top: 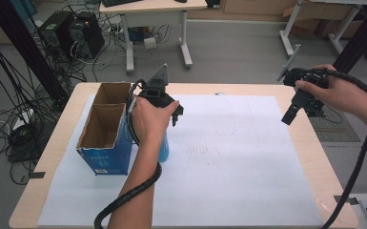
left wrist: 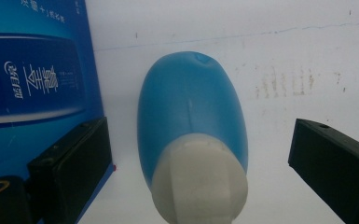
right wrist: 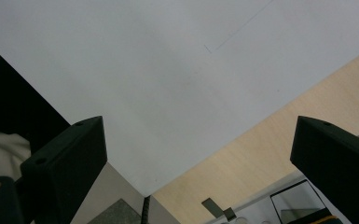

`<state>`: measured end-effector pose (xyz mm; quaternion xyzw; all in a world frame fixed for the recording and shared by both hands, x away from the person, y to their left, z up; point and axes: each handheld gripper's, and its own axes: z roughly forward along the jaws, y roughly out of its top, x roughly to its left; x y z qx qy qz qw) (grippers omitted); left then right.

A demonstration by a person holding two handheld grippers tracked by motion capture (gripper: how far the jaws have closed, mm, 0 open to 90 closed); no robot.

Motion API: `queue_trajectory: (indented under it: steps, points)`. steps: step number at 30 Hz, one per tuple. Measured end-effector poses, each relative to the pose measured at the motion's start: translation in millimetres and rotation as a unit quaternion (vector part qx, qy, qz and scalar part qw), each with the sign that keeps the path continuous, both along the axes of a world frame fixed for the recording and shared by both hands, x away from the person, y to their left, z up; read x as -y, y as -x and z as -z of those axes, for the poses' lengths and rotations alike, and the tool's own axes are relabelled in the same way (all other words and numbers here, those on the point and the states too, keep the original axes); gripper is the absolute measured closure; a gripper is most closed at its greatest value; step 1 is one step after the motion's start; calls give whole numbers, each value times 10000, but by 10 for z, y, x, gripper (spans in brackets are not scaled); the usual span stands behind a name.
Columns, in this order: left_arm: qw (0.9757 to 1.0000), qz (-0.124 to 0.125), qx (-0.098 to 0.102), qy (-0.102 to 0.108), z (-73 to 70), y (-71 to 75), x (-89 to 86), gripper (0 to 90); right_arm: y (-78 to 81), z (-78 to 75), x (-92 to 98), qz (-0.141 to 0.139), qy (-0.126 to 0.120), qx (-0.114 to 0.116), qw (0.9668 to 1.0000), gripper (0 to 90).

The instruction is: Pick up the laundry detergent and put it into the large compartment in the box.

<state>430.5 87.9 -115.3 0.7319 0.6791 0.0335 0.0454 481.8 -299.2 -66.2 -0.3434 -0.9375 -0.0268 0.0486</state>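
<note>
Two spread jaws of the left gripper [left wrist: 198, 154] bracketed a blue bottle [left wrist: 193, 116] beside the box [top: 104, 143] near the desk's left edge (grasp pending); closing came next. The right gripper [top: 290, 114] hovered open.
</note>
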Motion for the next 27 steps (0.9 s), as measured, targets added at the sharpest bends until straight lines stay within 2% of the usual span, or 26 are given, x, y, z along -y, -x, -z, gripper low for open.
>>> queue_trajectory:
  steps: [12, 16, 27]
  points:
    - [9999, 58, -89, -81, 85, -15, 46, 151, 18, -12, -1, -11, -4, 10, 10000, 35]
    - [9999, 55, -62, -124, 104, -8, 63, 185, 21, -16, -3, 7, -8, 2, 10000, 34]
    - [9993, 144, -25, -343, 117, 6, 147, 346, 21, -20, 15, 12, -14, 2, 10000, 35]
